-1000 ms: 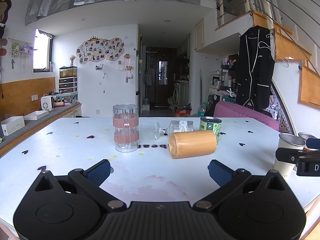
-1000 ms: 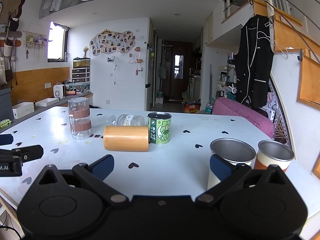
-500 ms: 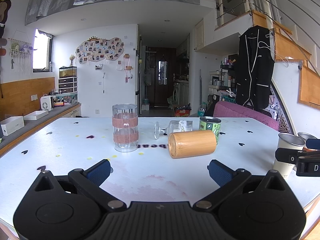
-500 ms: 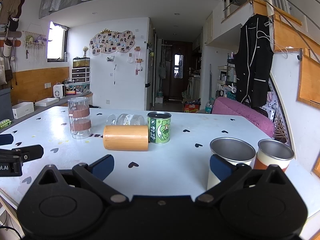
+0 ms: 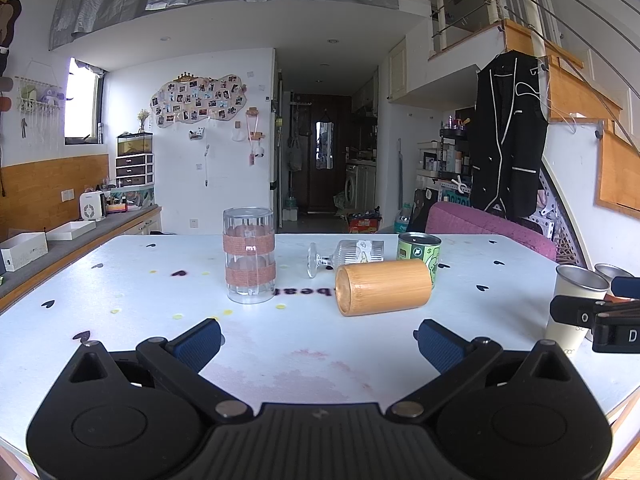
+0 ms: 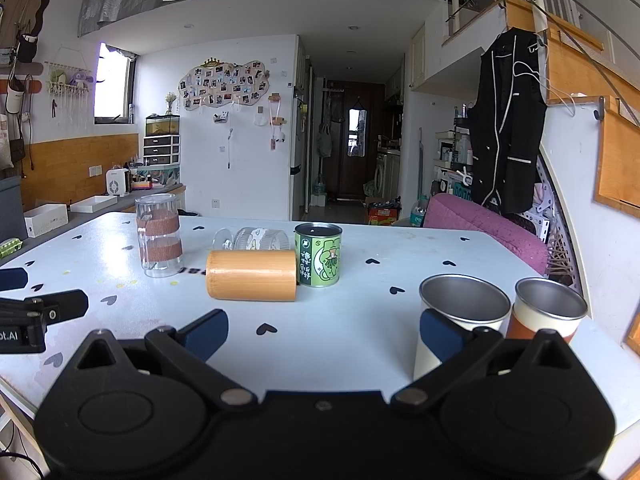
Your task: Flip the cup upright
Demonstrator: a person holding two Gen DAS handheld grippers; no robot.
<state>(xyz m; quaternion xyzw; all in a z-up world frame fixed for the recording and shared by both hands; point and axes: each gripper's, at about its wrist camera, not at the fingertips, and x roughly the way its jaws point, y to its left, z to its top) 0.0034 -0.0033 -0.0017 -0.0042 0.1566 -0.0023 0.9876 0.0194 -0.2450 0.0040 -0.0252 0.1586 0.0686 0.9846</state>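
I see a white bench point(image 5: 120, 292) dotted with hearts. On it a bamboo cup point(image 5: 383, 287) and a goblet point(image 5: 346, 255) lie sideways; a banded glass point(image 5: 249, 255), a green tin point(image 5: 419, 249) and two steel cups point(image 6: 462, 320) stand upright.

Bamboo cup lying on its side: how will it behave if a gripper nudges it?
The bamboo cup is a smooth cylinder lying on the flat table, so it will probably roll. The green can sits right beside its far end and may stop it. It looks stiff, likely light.
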